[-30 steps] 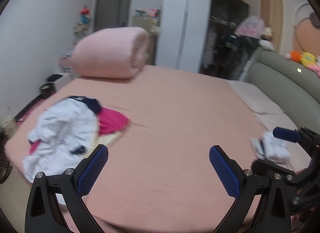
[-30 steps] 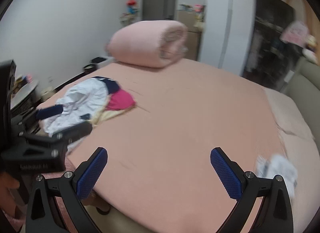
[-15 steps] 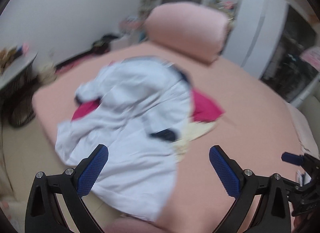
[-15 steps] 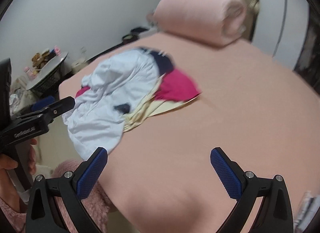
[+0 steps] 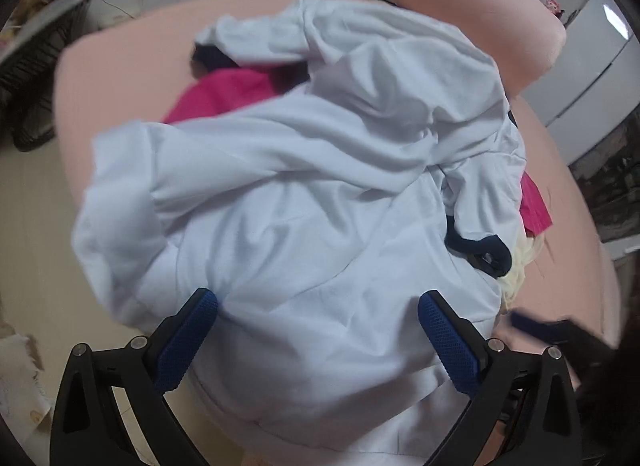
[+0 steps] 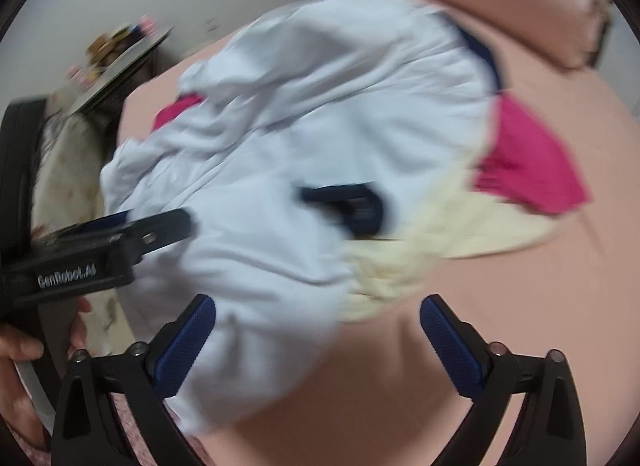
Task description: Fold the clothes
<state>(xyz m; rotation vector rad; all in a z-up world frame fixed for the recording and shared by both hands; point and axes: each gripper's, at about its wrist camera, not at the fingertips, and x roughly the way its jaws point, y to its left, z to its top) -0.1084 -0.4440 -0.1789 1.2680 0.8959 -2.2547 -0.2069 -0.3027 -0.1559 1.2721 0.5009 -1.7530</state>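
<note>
A crumpled white garment with navy trim lies on top of a clothes pile at the corner of the pink bed; it also shows in the right wrist view. A magenta garment and a pale yellow one lie under it. My left gripper is open, right over the white garment's near hem. My right gripper is open above the same hem and the yellow edge. The left gripper's fingers show at the left of the right wrist view.
The pink bed sheet stretches to the right. A rolled pink duvet lies at the far end. A side table with small items stands left of the bed, with floor below. A white wardrobe stands at the back right.
Both grippers have swung left and dropped down close over the clothes pile, which now fills both views. Both stayed open.
</note>
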